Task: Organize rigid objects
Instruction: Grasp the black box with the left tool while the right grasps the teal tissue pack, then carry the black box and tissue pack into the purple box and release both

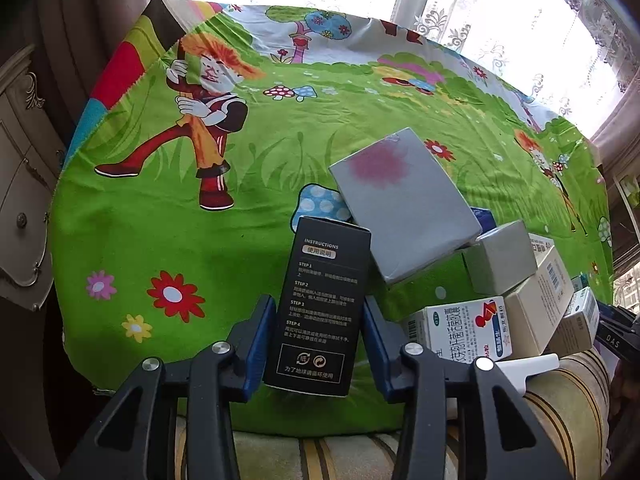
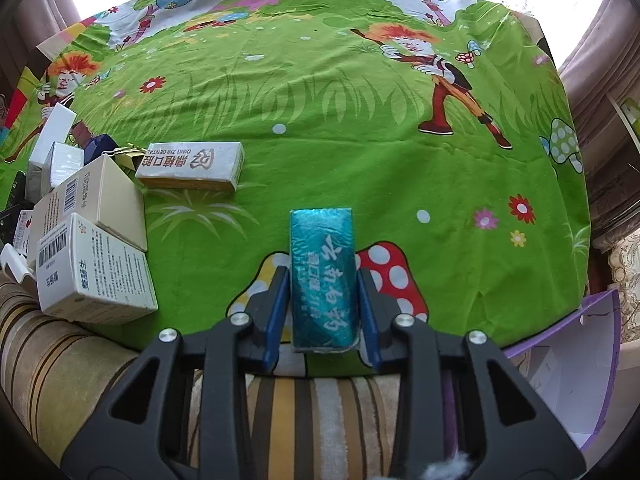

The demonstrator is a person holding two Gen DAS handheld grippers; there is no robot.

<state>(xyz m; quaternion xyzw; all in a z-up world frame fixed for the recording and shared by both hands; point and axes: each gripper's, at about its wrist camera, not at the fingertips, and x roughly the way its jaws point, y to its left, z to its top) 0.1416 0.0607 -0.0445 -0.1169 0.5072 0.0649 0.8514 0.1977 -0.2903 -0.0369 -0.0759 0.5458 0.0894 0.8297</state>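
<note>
On the green cartoon cloth (image 1: 168, 240), a black instruction box (image 1: 320, 312) is clamped by the left gripper (image 1: 318, 344) beside the box pile (image 1: 516, 300), while a teal packet (image 2: 323, 276) is clamped by the right gripper (image 2: 324, 312).

A home, prob. a living rm or bedroom: lace curtains (image 1: 460, 20) w/ heavy drapes (image 1: 104, 8) at the far window, ornate cream cabinet (image 1: 20, 184) at left, kids' cartoon sheet (image 2: 320, 128) over a striped sofa cushion (image 2: 52, 352).

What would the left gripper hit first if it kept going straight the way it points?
Holding the black instruction-printed box, the left gripper would probably meet the green cartoon-print cloth first, though depth is unclear.
</note>
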